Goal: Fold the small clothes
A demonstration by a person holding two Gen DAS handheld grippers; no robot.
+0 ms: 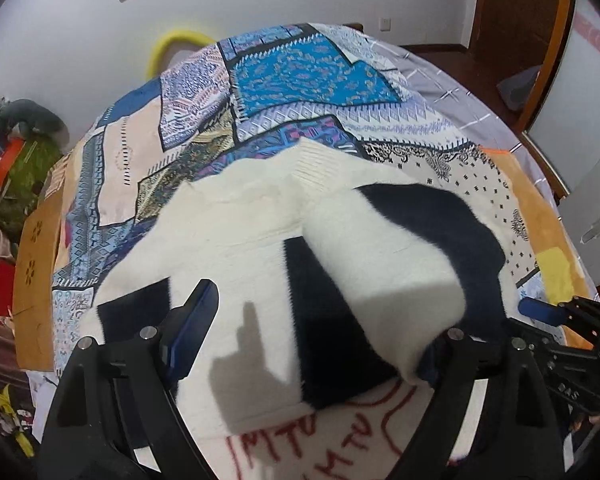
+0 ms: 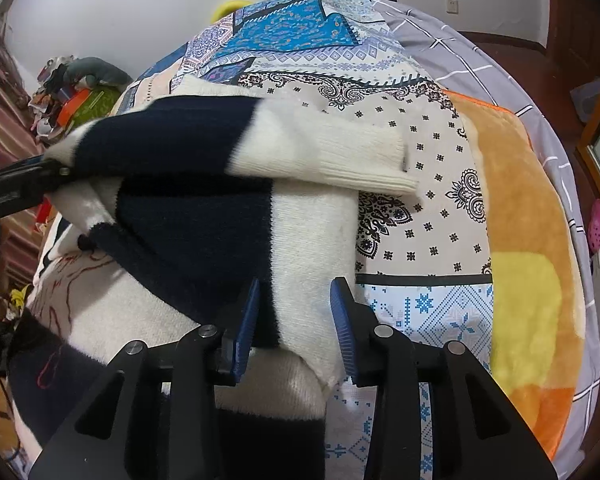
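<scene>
A small cream and navy striped sweater (image 1: 236,240) with red stitched lettering lies on the patterned bedspread (image 1: 300,68). In the left wrist view my left gripper (image 1: 320,328) is wide open; a folded sleeve (image 1: 384,264) drapes over its right finger (image 1: 456,344). My right gripper's blue tip (image 1: 540,312) shows at the right edge. In the right wrist view my right gripper (image 2: 296,320) is open, jaws on either side of the sweater's edge (image 2: 308,264). The sleeve (image 2: 260,140) stretches across above it, and the left gripper (image 2: 20,184) meets it at the left.
The bed carries a patchwork spread (image 2: 420,208) with an orange and yellow plush blanket (image 2: 528,272) along its right side. A cluttered pile (image 1: 16,152) stands at the left by the wall. A wooden door (image 1: 520,8) is at the far right.
</scene>
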